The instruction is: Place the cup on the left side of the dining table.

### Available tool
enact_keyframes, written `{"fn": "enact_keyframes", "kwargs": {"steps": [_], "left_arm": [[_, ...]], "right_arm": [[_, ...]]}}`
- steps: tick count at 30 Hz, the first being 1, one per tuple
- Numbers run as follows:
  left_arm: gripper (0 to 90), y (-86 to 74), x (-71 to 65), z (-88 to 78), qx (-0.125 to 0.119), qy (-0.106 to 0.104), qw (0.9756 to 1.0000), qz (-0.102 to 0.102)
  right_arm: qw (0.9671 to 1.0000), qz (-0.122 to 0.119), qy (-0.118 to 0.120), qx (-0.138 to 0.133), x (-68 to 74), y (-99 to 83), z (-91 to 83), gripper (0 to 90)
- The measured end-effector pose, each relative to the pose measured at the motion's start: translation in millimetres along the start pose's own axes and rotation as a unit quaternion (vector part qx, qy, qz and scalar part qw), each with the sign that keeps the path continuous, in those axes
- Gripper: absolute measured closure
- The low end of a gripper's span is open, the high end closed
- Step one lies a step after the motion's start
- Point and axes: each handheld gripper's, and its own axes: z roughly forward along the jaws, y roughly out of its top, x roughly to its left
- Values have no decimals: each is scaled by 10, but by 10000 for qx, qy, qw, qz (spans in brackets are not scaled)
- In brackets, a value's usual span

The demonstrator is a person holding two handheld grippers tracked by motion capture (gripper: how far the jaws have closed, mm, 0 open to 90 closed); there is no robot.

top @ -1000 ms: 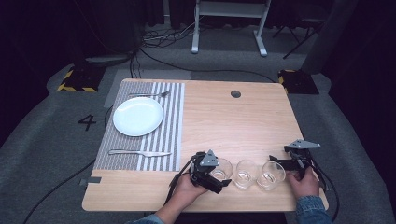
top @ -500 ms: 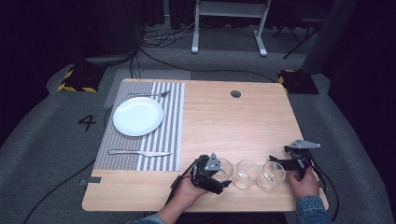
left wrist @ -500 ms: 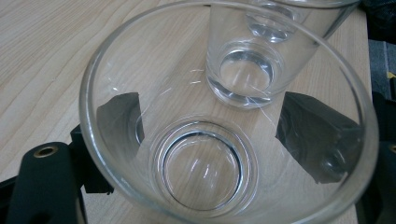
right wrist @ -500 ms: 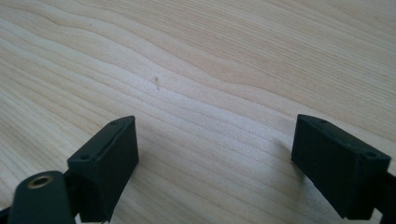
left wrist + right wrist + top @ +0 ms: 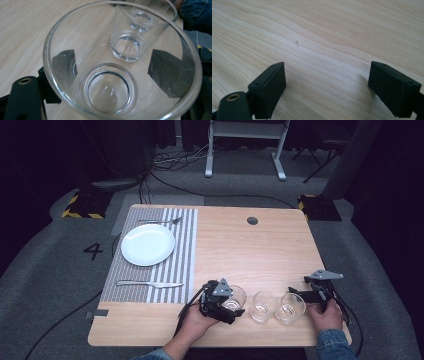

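While its two black jaws stand one on each side of a clear round drinking glass [image 5: 117, 75], closed against its wall, the left gripper [image 5: 222, 302] sits at the near edge of the pale wooden table [image 5: 250, 250]. The right gripper [image 5: 312, 295] rests with jaws spread wide and empty over bare wood. Two more clear glasses [image 5: 263, 306] stand in a row between them. Farther left, a white round plate [image 5: 148, 244] lies on a grey striped placemat [image 5: 182, 260].
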Motion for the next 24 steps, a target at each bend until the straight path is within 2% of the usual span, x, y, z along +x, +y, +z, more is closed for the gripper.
{"fn": "enact_keyframes", "kwargs": {"steps": [6, 10, 17, 24], "left_arm": [[201, 43, -3, -82, -10, 30, 10000, 27], [201, 66, 29, -160, -78, 29, 9999, -83], [201, 77, 111, -306, -97, 189, 9996, -179], [201, 94, 166, -429, -303, 379, 9985, -263]], "right_arm": [[10000, -9, 7, 0, -3, 0, 0, 147], [10000, -9, 6, 1, -2, 0, 0, 147], [10000, 15, -38, 6, 11, 7, 8, 143], [10000, 26, -32, 6, 11, 9, 11, 142]]}}
